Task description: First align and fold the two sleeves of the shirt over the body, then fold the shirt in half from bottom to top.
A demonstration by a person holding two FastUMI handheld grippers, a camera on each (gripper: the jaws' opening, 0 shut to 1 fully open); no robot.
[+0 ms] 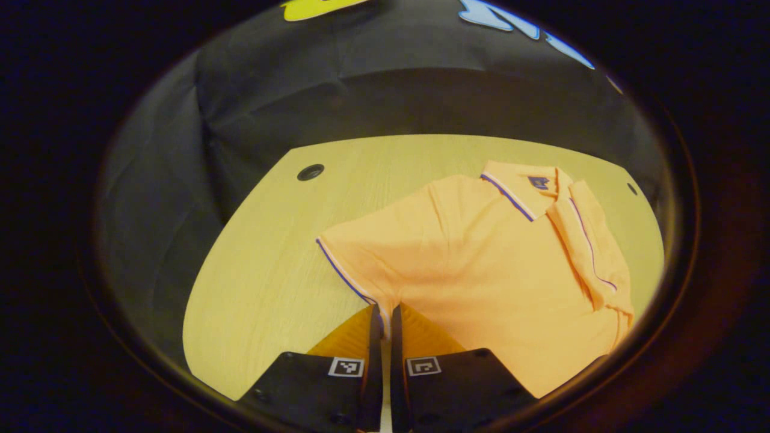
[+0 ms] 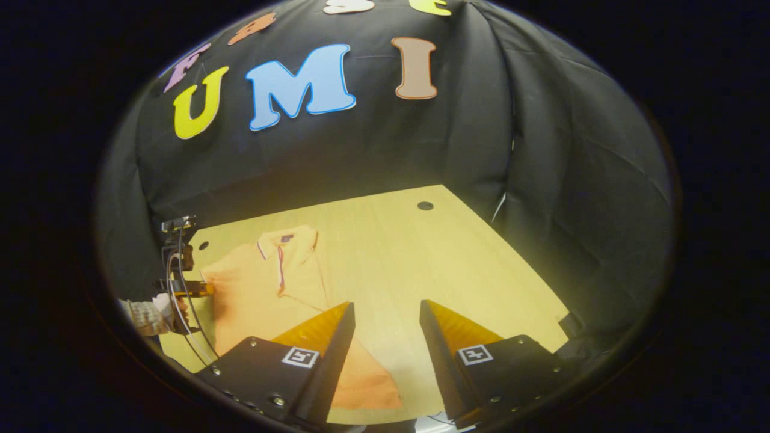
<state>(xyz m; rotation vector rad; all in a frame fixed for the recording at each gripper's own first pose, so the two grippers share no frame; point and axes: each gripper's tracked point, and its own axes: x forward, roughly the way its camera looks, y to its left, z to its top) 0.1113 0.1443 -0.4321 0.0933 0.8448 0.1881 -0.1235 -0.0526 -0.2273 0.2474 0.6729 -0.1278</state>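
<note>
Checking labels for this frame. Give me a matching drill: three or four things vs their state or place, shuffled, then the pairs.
Things:
1. left gripper
2. right gripper
3. right sleeve
4. table hole

States:
A. open, above the table
B. folded over the shirt body
C. shut on the left sleeve cuff
D. on bare wood left of the collar

Pairs: 1-C, 2-A, 3-B, 4-D

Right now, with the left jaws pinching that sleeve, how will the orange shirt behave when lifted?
Probably floppy: the orange shirt lies flat with soft creases, so the sleeve should drape from the left gripper. Likely light, being thin knit. It may drag across the smooth wooden table rather than stay put.
</note>
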